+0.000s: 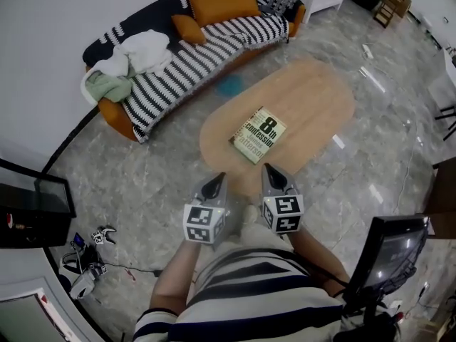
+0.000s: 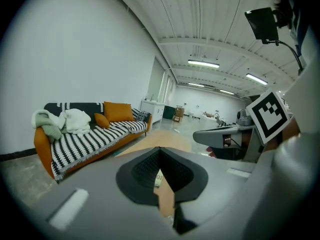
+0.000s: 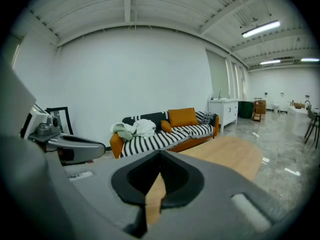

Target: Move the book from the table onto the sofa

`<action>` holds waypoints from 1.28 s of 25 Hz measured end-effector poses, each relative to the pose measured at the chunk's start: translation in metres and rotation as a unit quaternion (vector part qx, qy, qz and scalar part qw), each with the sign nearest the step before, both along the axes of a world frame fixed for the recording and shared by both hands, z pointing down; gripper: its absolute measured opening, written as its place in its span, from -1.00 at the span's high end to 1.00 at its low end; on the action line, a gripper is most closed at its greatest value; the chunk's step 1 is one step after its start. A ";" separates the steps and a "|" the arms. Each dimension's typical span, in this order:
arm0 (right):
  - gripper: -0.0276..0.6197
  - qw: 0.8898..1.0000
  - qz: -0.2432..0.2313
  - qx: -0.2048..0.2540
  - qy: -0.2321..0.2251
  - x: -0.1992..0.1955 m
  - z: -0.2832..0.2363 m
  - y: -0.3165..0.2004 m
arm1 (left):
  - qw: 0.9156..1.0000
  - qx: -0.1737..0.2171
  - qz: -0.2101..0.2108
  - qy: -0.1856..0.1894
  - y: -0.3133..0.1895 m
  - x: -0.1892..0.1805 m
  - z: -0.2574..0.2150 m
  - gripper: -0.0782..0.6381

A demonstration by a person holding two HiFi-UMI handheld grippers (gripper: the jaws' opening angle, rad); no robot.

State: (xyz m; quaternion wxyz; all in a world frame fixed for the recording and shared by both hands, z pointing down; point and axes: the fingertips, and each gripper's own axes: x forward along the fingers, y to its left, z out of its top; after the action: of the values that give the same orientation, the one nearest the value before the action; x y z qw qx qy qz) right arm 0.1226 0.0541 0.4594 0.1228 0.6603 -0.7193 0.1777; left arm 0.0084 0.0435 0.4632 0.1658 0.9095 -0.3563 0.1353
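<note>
Clenched and empty, left gripper [image 1: 213, 186] and right gripper [image 1: 273, 177] hover short of the book [image 1: 258, 135], apparently reaching; jaws must open next.

head: high, steeply down | gripper views: low, facing forward | shared: sofa [image 1: 214, 38], table [image 1: 313, 98]

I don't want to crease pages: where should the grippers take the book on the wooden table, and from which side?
Probably by its two long edges, one gripper from each side. The pale green rectangular book lies flat, cover up, well inside the oval wooden table, so no edge overhangs for a pinch. The left gripper and right gripper are shut and must open first.
</note>
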 end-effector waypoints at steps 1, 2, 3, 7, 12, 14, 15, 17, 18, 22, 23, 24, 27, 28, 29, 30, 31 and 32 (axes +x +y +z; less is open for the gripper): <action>0.91 1.000 0.001 -0.003 -0.001 0.004 0.002 -0.005 | 1.000 0.001 0.004 -0.001 -0.006 0.007 0.000 0.78; 0.91 1.000 0.003 -0.006 -0.002 0.009 0.003 -0.009 | 1.000 0.001 0.010 -0.002 -0.011 0.014 -0.001 0.78; 0.91 1.000 0.006 -0.008 -0.004 0.014 0.004 -0.014 | 1.000 0.001 0.015 -0.004 -0.016 0.021 0.000 0.78; 0.91 1.000 0.016 -0.013 -0.009 0.033 0.010 -0.028 | 0.999 0.004 0.029 -0.023 -0.032 0.041 0.006 0.78; 0.91 0.999 0.035 -0.021 -0.020 0.059 0.020 -0.037 | 0.999 -0.004 0.040 -0.036 -0.044 0.063 0.018 0.78; 0.91 0.999 0.042 -0.025 -0.022 0.069 0.024 -0.039 | 0.998 -0.006 0.044 -0.040 -0.048 0.071 0.023 0.78; 0.91 0.998 0.046 -0.029 -0.023 0.072 0.026 -0.039 | 0.998 -0.007 0.045 -0.044 -0.050 0.074 0.025 0.78; 0.91 0.998 0.052 -0.035 -0.027 0.077 0.031 -0.039 | 0.997 -0.012 0.050 -0.050 -0.052 0.078 0.030 0.78; 0.91 0.997 0.055 -0.038 -0.029 0.079 0.032 -0.039 | 0.997 -0.016 0.053 -0.051 -0.052 0.080 0.032 0.78; 0.91 0.996 0.068 -0.046 -0.032 0.086 0.038 -0.043 | 0.996 -0.018 0.072 -0.058 -0.058 0.089 0.039 0.78; 0.91 0.996 0.072 -0.048 -0.033 0.087 0.040 -0.043 | 0.995 -0.014 0.078 -0.063 -0.061 0.091 0.041 0.78; 0.91 0.995 0.077 -0.051 -0.033 0.089 0.043 -0.044 | 0.994 -0.010 0.085 -0.068 -0.064 0.093 0.043 0.78; 0.91 0.993 0.092 -0.059 -0.032 0.095 0.050 -0.049 | 0.991 -0.013 0.108 -0.076 -0.071 0.101 0.052 0.78; 0.91 0.993 0.098 -0.061 -0.032 0.097 0.051 -0.051 | 0.990 -0.016 0.115 -0.078 -0.074 0.104 0.056 0.78; 0.91 0.992 0.104 -0.063 -0.032 0.099 0.052 -0.054 | 0.989 -0.019 0.122 -0.079 -0.077 0.107 0.058 0.78; 0.91 0.991 0.110 -0.064 -0.032 0.100 0.053 -0.057 | 0.988 -0.022 0.128 -0.080 -0.081 0.109 0.060 0.78; 0.91 0.991 0.115 -0.066 -0.032 0.101 0.054 -0.060 | 0.987 -0.025 0.134 -0.081 -0.084 0.111 0.062 0.78; 0.91 0.990 0.121 -0.068 -0.033 0.102 0.055 -0.062 | 0.986 -0.028 0.139 -0.083 -0.088 0.113 0.064 0.78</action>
State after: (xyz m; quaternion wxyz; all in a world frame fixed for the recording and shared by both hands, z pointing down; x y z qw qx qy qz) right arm 0.2246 -0.0080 0.5141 0.1214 0.7261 -0.6243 0.2614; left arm 0.1215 -0.0442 0.5272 0.1410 0.9309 -0.2347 0.2419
